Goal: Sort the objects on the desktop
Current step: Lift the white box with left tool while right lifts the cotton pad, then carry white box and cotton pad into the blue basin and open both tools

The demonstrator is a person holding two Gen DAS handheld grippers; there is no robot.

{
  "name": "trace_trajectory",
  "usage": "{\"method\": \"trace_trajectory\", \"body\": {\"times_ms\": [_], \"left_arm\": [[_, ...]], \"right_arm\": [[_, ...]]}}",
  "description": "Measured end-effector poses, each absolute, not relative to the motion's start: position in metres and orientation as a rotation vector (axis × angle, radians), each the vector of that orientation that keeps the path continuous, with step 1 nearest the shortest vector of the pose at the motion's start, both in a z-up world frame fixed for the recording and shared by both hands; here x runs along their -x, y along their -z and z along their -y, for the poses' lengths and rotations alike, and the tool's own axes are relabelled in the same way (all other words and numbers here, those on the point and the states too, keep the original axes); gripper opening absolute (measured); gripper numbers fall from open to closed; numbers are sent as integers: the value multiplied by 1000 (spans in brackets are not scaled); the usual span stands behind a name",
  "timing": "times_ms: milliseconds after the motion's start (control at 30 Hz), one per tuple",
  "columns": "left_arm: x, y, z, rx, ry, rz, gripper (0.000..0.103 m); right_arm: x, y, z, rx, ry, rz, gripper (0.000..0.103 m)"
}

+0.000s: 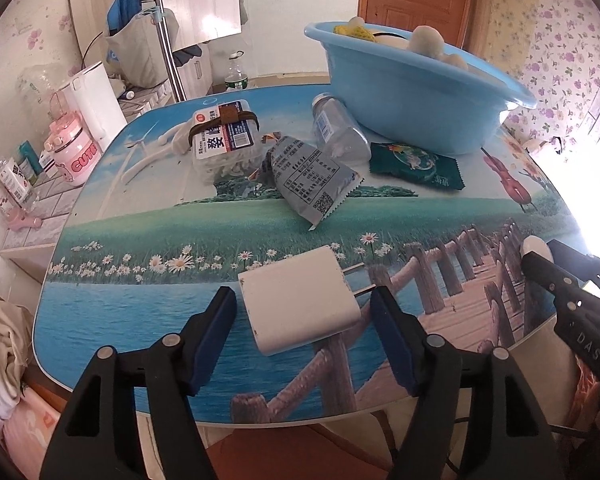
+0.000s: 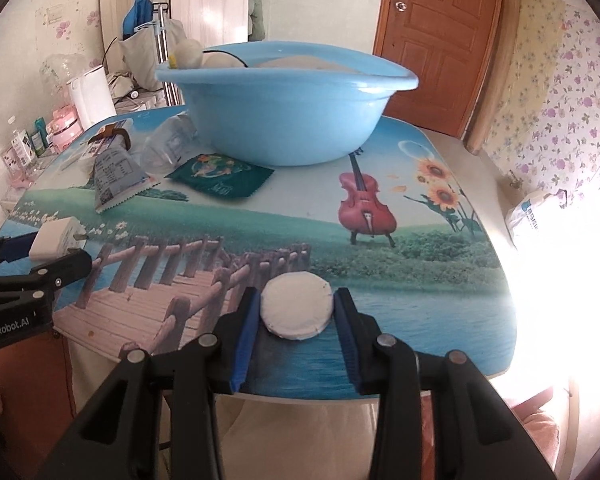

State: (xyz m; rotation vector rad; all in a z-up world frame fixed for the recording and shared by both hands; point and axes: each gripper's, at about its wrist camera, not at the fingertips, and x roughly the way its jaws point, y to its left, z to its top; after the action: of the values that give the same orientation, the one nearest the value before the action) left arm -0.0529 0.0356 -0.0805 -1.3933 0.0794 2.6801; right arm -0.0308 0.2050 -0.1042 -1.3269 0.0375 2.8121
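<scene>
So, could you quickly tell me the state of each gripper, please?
Left gripper: open, jaws around the white square plug charger.
Right gripper: shut on the white round flat puck.

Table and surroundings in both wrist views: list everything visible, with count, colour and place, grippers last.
table: one, printed landscape top.
basin: one, light blue, far side, holding pale items.
charger: one, white, near edge, between left fingers, gaps both sides.
round pad: one, white, near edge, between right fingers.
green packet: one, beside basin.
grey packet: one, mid-table.
clear bottle: one, lying by basin.
noodle pack: one, clear, brown band, far left.
kettle: one, white, side counter.
pink cup: one, counter.
door: one, brown.
left gripper: open.
right gripper: closely flanks pad; grip unclear.
</scene>
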Motion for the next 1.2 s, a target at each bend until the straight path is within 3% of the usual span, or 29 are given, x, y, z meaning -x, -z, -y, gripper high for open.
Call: {"method": "trace_trajectory", "body": {"times_ms": [33, 167, 267, 333, 633, 700, 800, 1200], "left_arm": [[52, 80, -36, 1386, -2678, -83, 53], [52, 79, -36, 1394, -2656, -76, 52], [49, 75, -36, 1365, -2679, -68, 52], [50, 71, -35, 1343, -2692, -33, 52], [57, 49, -41, 1257, -2683, -16, 52], [57, 42, -41, 1229, -2680, -5, 52], [57, 37, -42, 1206, -2675, 8, 52], [55, 38, -43, 1215, -2666, 9, 52]], "right_arm": [[31, 104, -211, 1333, -2825, -86, 37], [30, 100, -223, 1327, -2883, -165, 38], [28, 97, -220, 1326, -2934, -134, 44], [27, 97, -214, 1336, -2944, -99, 53], [36, 105, -211, 1357, -2885, -37, 56], [37, 106, -212, 1350, -2881, -24, 55], [37, 104, -213, 1350, -2882, -22, 37], [39, 93, -215, 1361, -2888, -56, 37]]}}
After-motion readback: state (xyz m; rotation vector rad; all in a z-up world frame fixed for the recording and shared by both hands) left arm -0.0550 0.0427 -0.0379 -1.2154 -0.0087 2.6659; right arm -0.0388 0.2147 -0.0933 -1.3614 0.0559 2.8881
